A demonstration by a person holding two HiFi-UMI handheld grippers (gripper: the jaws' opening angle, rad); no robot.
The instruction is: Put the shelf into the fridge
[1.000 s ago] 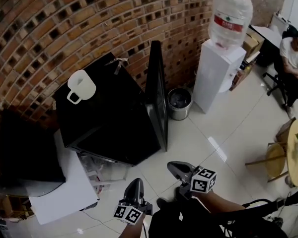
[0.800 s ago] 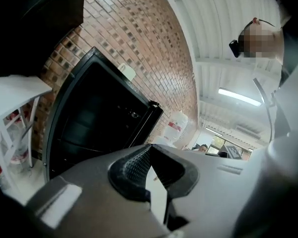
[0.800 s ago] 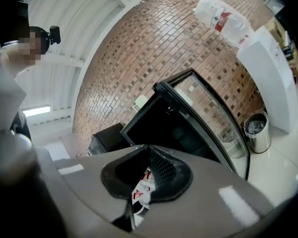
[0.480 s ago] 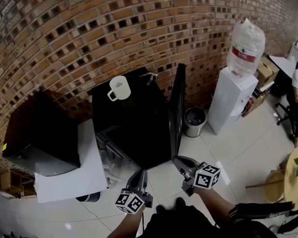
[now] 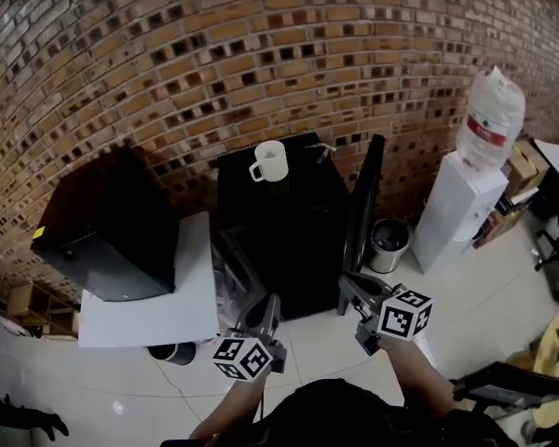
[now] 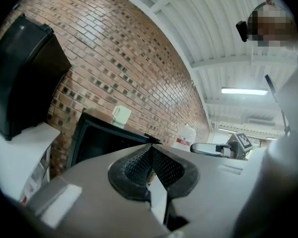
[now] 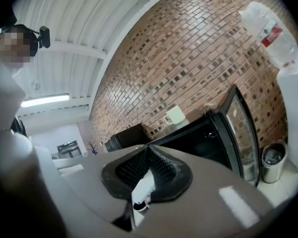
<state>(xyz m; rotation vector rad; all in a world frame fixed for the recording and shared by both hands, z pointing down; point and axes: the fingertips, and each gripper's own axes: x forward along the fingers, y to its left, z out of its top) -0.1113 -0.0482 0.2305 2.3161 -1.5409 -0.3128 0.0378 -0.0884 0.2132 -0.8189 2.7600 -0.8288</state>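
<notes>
Brick wall (image 5: 261, 45) fills the back. In front of me stands the black mini fridge (image 5: 298, 236), its door (image 5: 363, 203) swung open to the right. A white table (image 5: 158, 296) sits just left of it. The clear shelf (image 5: 231, 273), as far as I can tell, leans low between table and fridge, outside it. There's a white mug (image 5: 270, 161) on the fridge top. My left gripper (image 5: 268, 305) and right gripper (image 5: 347, 285) hang near the fridge front, both with jaws pressed together on nothing.
</notes>
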